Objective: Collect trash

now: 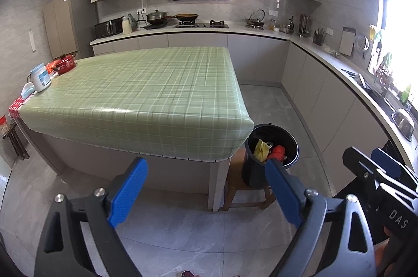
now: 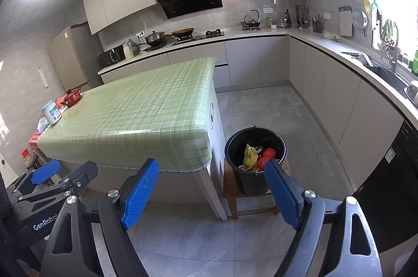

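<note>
A black bucket [image 1: 292, 143] [image 2: 232, 149] stands on a low wooden stool [image 1: 235, 188] [image 2: 230, 194] beside the table's near right corner. It holds yellow trash [image 1: 261, 150] [image 2: 250, 153] and red trash [image 1: 278, 152] [image 2: 267, 155]. My left gripper [image 1: 206, 172] is open and empty, held back from the table and above the floor. My right gripper [image 2: 211, 173] is open and empty too, beside the left one. Each gripper shows at the edge of the other's view.
A table with a green plaid cloth [image 1: 146, 94] [image 2: 135, 115] carries a red pot [image 1: 64, 64], a white jar [image 1: 40, 78] and a tissue pack at its far left. Kitchen counters [image 1: 326, 52] run along the back and right walls. Grey tile floor [image 1: 183, 232] lies below.
</note>
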Demonstrator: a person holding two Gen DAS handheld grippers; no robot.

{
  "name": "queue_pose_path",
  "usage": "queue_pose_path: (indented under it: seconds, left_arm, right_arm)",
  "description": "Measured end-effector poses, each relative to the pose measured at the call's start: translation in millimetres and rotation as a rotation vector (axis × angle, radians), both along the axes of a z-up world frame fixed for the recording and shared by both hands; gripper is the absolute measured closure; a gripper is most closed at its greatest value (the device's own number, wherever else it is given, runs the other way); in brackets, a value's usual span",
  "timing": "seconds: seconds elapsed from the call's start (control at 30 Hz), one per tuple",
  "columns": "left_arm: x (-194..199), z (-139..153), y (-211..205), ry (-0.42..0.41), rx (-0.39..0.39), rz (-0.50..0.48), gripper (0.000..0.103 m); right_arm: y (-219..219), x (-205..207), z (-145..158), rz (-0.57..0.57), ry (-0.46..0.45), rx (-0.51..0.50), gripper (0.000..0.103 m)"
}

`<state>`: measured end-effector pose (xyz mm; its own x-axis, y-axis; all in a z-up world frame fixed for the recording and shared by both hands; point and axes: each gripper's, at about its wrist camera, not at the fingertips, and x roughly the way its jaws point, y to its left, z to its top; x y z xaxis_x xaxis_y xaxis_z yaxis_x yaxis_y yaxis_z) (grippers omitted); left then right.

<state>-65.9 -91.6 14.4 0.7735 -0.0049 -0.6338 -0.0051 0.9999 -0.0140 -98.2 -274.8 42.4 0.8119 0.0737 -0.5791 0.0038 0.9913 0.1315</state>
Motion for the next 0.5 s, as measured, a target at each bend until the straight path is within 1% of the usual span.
queue_pose_path:
  seconds: [0.5]
  left_arm:
    - [3.9, 0.9, -0.3, 0.01, -0.004, -0.001, 0.01]
  right_arm:
    - [1.4, 1.5, -3.7, -0.001, 0.007, 0.001, 0.018]
